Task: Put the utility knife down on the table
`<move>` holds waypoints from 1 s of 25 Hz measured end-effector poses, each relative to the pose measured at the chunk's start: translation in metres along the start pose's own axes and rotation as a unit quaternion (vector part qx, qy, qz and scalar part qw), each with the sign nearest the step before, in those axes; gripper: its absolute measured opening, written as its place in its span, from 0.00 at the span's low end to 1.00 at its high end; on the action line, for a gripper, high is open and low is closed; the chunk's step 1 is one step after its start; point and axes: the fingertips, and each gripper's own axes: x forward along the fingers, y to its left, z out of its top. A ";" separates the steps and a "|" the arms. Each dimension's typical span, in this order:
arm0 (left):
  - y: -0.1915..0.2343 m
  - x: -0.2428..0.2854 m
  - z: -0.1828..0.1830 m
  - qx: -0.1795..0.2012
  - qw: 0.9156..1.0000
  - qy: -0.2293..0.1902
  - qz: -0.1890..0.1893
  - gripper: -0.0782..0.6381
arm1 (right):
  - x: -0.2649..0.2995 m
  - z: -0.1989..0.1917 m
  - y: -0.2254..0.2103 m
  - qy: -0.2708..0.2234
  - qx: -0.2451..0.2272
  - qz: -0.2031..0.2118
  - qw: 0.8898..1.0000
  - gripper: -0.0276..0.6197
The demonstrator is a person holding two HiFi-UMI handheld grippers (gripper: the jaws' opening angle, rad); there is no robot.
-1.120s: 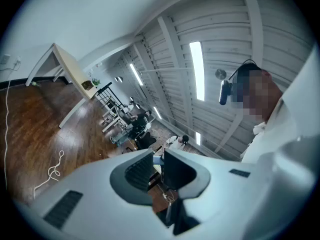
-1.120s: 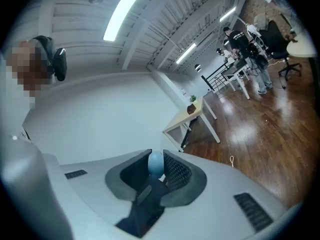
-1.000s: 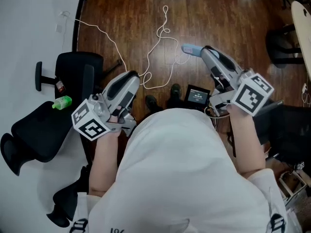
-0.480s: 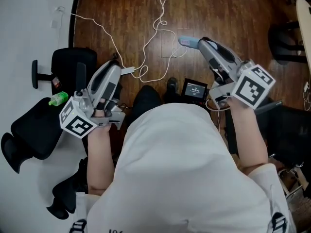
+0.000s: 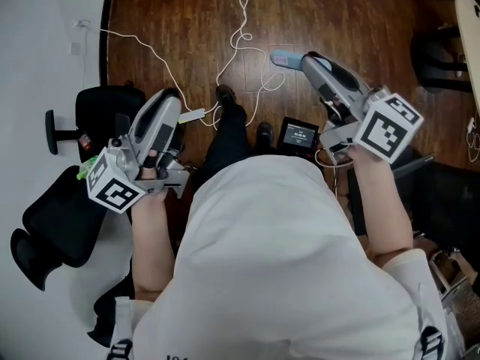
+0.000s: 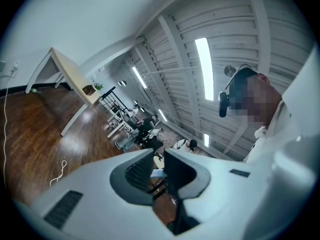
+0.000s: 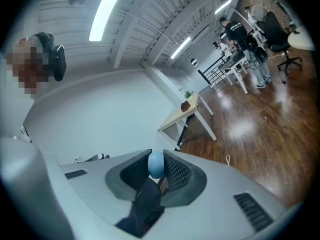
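Not done yet. The right gripper [image 5: 300, 60] is clamped on the knife [image 5: 279, 56], held out over the wood floor [image 5: 187, 21]. The left gripper [image 5: 166, 100] is slightly open and empty. Left to do: get it to a table and let go.

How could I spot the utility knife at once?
Above the dark wooden floor, find the right gripper, the grey tool in the person's right hand. The utility knife is clamped in its jaws, and its pale blue end pokes past them. The left gripper holds nothing.
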 end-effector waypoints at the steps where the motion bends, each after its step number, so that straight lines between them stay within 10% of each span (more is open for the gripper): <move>1: 0.008 0.004 0.004 -0.001 1.000 0.002 -0.003 0.20 | 0.008 0.003 -0.003 -0.001 0.000 -0.002 1.000 0.15; 17: 0.158 0.072 0.141 -0.026 0.998 0.032 -0.053 0.20 | 0.203 0.093 -0.028 0.002 -0.007 -0.033 0.999 0.15; 25: 0.166 0.074 0.145 -0.026 0.997 0.037 -0.070 0.20 | 0.217 0.105 -0.026 -0.006 -0.022 -0.040 0.999 0.15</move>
